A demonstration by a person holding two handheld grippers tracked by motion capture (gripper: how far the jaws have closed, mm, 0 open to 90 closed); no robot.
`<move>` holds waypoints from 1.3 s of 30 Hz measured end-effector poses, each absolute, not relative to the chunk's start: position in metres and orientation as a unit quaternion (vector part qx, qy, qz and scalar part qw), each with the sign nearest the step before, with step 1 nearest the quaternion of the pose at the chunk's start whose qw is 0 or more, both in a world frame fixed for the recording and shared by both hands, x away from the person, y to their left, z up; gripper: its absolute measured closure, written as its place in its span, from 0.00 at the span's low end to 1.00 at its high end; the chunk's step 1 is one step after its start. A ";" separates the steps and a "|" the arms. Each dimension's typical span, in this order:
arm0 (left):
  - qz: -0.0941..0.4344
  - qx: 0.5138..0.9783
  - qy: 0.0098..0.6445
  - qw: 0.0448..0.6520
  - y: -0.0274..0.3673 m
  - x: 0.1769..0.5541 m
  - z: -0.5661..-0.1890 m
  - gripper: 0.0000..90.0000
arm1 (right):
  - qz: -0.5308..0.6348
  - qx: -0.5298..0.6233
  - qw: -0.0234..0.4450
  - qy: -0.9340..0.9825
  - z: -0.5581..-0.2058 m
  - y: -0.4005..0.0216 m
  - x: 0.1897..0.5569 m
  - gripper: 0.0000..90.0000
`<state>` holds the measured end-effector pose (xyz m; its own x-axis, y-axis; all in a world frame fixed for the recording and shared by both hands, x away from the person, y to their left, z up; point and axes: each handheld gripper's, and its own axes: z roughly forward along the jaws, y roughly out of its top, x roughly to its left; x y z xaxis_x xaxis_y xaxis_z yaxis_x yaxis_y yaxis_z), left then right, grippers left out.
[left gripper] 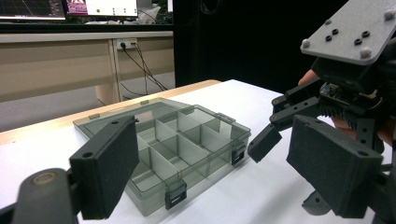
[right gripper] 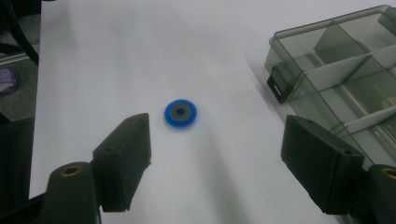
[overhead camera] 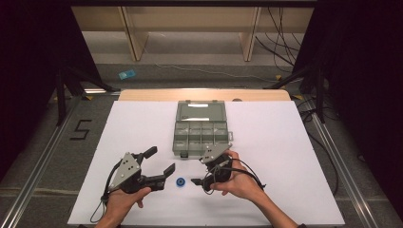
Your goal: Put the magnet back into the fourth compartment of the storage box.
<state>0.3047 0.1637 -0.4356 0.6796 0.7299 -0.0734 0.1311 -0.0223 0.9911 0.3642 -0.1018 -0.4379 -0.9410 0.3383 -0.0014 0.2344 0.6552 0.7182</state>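
My right gripper (right gripper: pixel 215 158) hung wide open and empty over the small blue ring (right gripper: pixel 180 113), which lay flat on the white table (overhead camera: pixel 294 156) between my two grippers and near the latched edge of the open grey compartment box (overhead camera: pixel 200 128). My left gripper (overhead camera: pixel 159 161) was just as wide and held nothing. I judged the ring too thin and flat to catch easily: my jaws might scrape the table and skid it away, or clip the box beside me.
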 end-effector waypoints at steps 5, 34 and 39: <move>0.242 0.673 0.319 0.622 0.164 0.305 -0.435 0.18 | 0.372 0.147 0.058 0.914 -0.440 -0.092 0.367 0.30; 0.251 0.662 0.335 0.622 0.169 0.305 -0.434 0.18 | 0.277 0.097 0.015 0.956 -0.452 -0.032 0.382 0.41; 0.256 0.661 0.345 0.616 0.172 0.307 -0.435 0.18 | 0.285 0.098 -0.005 0.953 -0.454 -0.031 0.383 0.42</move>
<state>0.3066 0.1723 -0.4348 0.6313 0.7706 -0.0868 0.1408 -0.0038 0.9900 0.3830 -0.0306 -0.4544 -0.9806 0.1846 0.0663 0.1907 0.8184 0.5421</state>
